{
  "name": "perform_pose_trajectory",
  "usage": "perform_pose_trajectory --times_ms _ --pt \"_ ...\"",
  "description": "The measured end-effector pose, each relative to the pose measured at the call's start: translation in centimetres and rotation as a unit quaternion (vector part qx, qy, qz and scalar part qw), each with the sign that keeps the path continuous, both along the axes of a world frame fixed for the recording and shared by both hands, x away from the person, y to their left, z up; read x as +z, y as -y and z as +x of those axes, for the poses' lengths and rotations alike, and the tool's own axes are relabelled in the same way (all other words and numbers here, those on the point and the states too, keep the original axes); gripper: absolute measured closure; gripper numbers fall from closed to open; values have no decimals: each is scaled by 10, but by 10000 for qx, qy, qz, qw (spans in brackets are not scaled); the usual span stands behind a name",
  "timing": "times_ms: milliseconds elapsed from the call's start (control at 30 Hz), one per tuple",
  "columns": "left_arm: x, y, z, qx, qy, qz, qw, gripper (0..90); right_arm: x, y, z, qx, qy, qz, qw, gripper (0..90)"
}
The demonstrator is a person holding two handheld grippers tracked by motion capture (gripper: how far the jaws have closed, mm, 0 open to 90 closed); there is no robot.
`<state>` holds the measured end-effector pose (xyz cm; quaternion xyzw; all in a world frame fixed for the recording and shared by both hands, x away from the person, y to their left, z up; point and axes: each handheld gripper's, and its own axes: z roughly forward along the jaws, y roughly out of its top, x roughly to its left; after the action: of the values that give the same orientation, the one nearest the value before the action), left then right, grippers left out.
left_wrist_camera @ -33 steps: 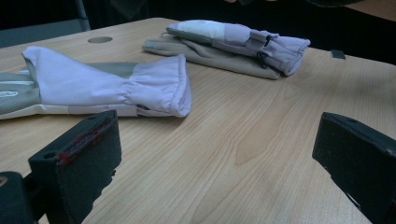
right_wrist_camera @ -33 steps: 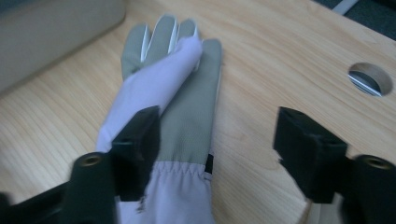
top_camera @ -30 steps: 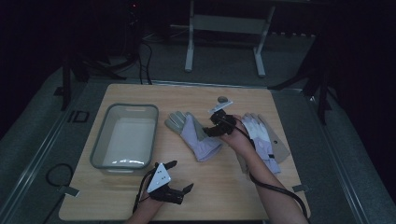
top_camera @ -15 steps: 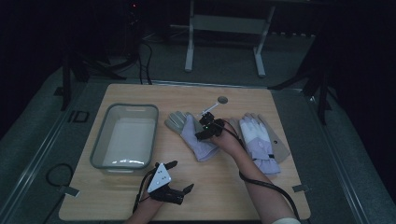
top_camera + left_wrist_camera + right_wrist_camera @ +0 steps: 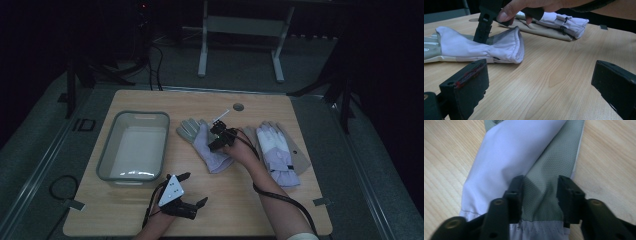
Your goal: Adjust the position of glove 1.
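Observation:
A lilac and grey work glove lies flat at the table's middle, fingers toward the far side. My right gripper points down onto its cuff end. Its jaws have just been closing, and in the right gripper view the right gripper pinches a raised fold of the glove. A second, matching glove lies to the right. My left gripper rests near the front edge, open. The left gripper has bare wood between its jaws and faces the glove.
A grey plastic bin stands on the left half of the wooden table, with nothing inside it. A small round hole sits near the far edge. Dark floor, cables and a metal stand lie beyond the table.
My right hand came left and down from beside the right glove onto the middle glove. Its jaws now hold a fold of that glove. The left gripper has not moved.

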<state>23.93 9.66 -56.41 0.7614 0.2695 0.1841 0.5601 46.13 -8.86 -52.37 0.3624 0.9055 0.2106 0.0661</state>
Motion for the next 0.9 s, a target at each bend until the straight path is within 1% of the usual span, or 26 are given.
perform_pose_trajectory --times_ms 33,67,100,133,167,200,233,267,300,400,467,567,600,633,700,767,800,833,867,900 --pt "0 0 0 5 -3 2 10000 13 0 0 0 -97 -34 57 9999 702" --pt "0 0 0 5 -5 0 10000 13 0 0 -1 -132 -48 77 9999 741" --pt "0 0 0 5 -8 2 10000 13 1 0 -2 -197 -58 91 9997 804" --pt "0 0 0 5 -8 2 10000 13 1 0 -2 -197 -58 91 9997 804" --pt "0 0 0 4 -13 4 10000 13 2 -1 -5 -326 -32 150 9993 858" --pt "0 0 0 4 -13 4 10000 13 2 -1 -5 -326 -32 150 9993 858" --pt "0 0 0 6 -10 1 10000 13 6 -1 -10 -495 53 238 9985 867" --pt "0 0 0 6 -10 1 10000 13 6 -1 -10 -495 53 238 9985 867" --pt "0 0 0 7 -10 -3 10000 13 9 1 -14 -671 122 394 9969 870" --pt "0 0 0 4 -6 3 10000 13 15 8 -22 -994 164 678 9926 872" --pt "0 0 0 5 -3 2 10000 13 19 10 -27 -1087 256 718 9912 871" --pt "0 0 0 13 1 3 10000 13 27 14 -36 -1259 349 835 9879 871" --pt "0 0 0 13 1 3 10000 13 27 14 -36 -1259 349 835 9879 871" --pt "0 0 0 22 0 3 10000 13 33 19 -42 -1373 394 957 9851 871" --pt "0 0 0 25 -5 -1 10000 13 39 22 -48 -1414 482 991 9838 871" --pt "0 0 0 34 -15 -24 10000 14 44 27 -54 -1524 518 1132 9805 871" --pt "0 0 0 29 -10 -12 10000 13 47 29 -57 -1549 554 1145 9797 871" --pt "0 0 0 28 -10 2 10000 13 49 32 -60 -1624 584 1219 9774 871" --pt "0 0 0 25 -13 4 10000 13 51 34 -63 -1648 599 1267 9763 871" --pt "0 0 0 25 -13 4 10000 13 51 34 -63 -1648 599 1267 9763 871"
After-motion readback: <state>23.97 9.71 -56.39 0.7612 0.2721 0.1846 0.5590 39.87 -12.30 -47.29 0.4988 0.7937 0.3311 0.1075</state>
